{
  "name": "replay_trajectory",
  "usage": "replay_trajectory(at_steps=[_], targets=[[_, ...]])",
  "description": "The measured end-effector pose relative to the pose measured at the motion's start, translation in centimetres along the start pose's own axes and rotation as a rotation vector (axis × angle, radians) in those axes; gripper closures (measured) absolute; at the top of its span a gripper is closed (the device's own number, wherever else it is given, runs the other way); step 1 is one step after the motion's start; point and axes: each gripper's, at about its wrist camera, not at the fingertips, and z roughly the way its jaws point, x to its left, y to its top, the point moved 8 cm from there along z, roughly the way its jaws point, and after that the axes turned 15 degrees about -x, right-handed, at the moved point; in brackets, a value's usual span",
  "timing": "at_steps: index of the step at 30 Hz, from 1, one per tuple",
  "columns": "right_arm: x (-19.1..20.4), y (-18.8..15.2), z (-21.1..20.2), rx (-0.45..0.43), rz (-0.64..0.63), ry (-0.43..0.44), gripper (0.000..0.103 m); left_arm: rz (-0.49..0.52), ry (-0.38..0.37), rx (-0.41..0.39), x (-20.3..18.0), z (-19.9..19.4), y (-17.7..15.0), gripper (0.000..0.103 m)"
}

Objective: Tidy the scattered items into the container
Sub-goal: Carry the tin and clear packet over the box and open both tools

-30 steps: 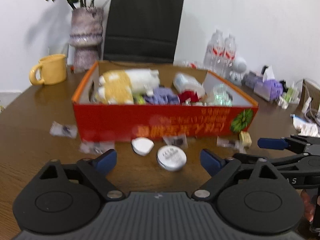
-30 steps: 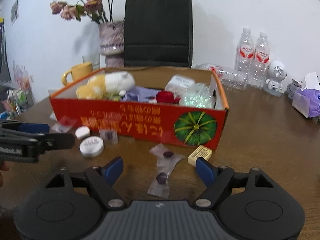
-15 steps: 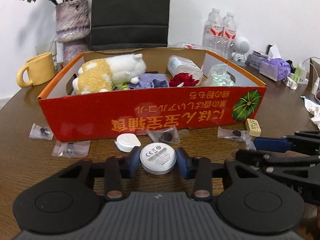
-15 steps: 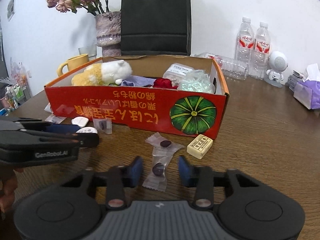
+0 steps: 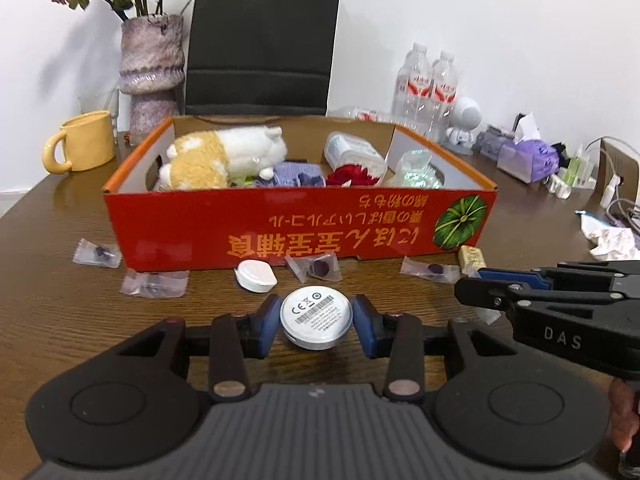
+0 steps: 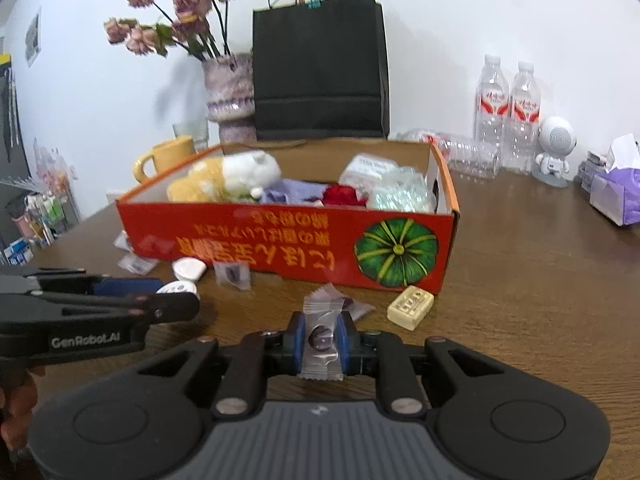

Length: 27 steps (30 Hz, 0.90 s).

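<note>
An open red cardboard box [image 5: 280, 224] [image 6: 296, 240] stands on the wooden table, holding a plush toy [image 5: 224, 156] and other items. My left gripper [image 5: 316, 322] is shut on a round white tin [image 5: 316, 318], held just above the table in front of the box. My right gripper [image 6: 322, 340] is shut on a clear candy wrapper [image 6: 322, 336] with a dark sweet inside, lifted near the box's front right. Loose wrapped candies [image 5: 314, 268] [image 5: 154, 283], a white pebble-shaped case [image 5: 256, 275] and a small tan block [image 6: 410, 307] lie along the box front.
A yellow mug [image 5: 82, 146], a vase of dried flowers [image 5: 152, 76] and a black paper bag [image 5: 260, 40] stand behind the box. Water bottles [image 6: 506, 116], a white robot figure [image 6: 554, 152] and a purple tissue pack [image 6: 616, 196] stand at the right.
Both grippers closed from open: the left onto the round tin, the right onto the candy wrapper. Both now hold their items lifted slightly off the table.
</note>
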Motion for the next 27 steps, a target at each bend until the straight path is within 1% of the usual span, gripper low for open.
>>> replay_trajectory(at_steps=[8, 15, 20, 24, 27], targets=[[1.7, 3.6, -1.6, -0.098, 0.042, 0.044, 0.087, 0.013, 0.010, -0.120, 0.6, -3.2, 4.5, 0.063], [2.1, 7.3, -0.2, -0.145, 0.023, 0.059, 0.087, 0.012, 0.021, -0.205, 1.3, -2.8, 8.5, 0.063], [1.4, 9.3, 2.3, -0.158, 0.010, 0.039, 0.087, 0.028, 0.004, -0.215, 1.7, -0.4, 10.2, 0.063], [0.6, 9.9, 5.4, -0.147, 0.008, 0.027, 0.087, 0.021, -0.027, -0.174, 2.4, 2.8, 10.5, 0.063], [0.0, 9.5, 7.8, -0.120, 0.010, 0.019, 0.087, 0.039, -0.026, -0.157, 2.9, 5.2, 10.7, 0.063]])
